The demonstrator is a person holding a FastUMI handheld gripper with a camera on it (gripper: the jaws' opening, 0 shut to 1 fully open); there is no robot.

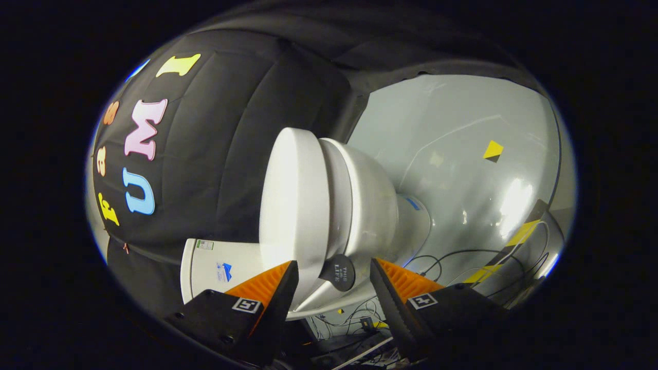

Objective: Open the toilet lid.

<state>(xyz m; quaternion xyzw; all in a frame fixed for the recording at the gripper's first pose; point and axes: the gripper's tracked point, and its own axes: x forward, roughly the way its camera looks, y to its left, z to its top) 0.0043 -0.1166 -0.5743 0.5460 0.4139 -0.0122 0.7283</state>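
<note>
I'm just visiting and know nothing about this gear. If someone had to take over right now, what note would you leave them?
Gripper: open, holding nothing, fingers spread either side of the toilet's front edge.
Toilet lid: appears down on the bowl, so not yet opened. The round black lift tab at the rim sits between the fingers, just ahead of them.
Done: approach only.
Left: close on the tab, probably, and swing the lid up toward the tank.

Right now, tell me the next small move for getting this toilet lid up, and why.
Probably ease the gripper forward until the black round tab at the lid's rim sits between the fingers, then close. The fingers are spread open, the tab lies in the gap near their tips, neither finger presses it, and the white toilet lid is down on the bowl.
</note>
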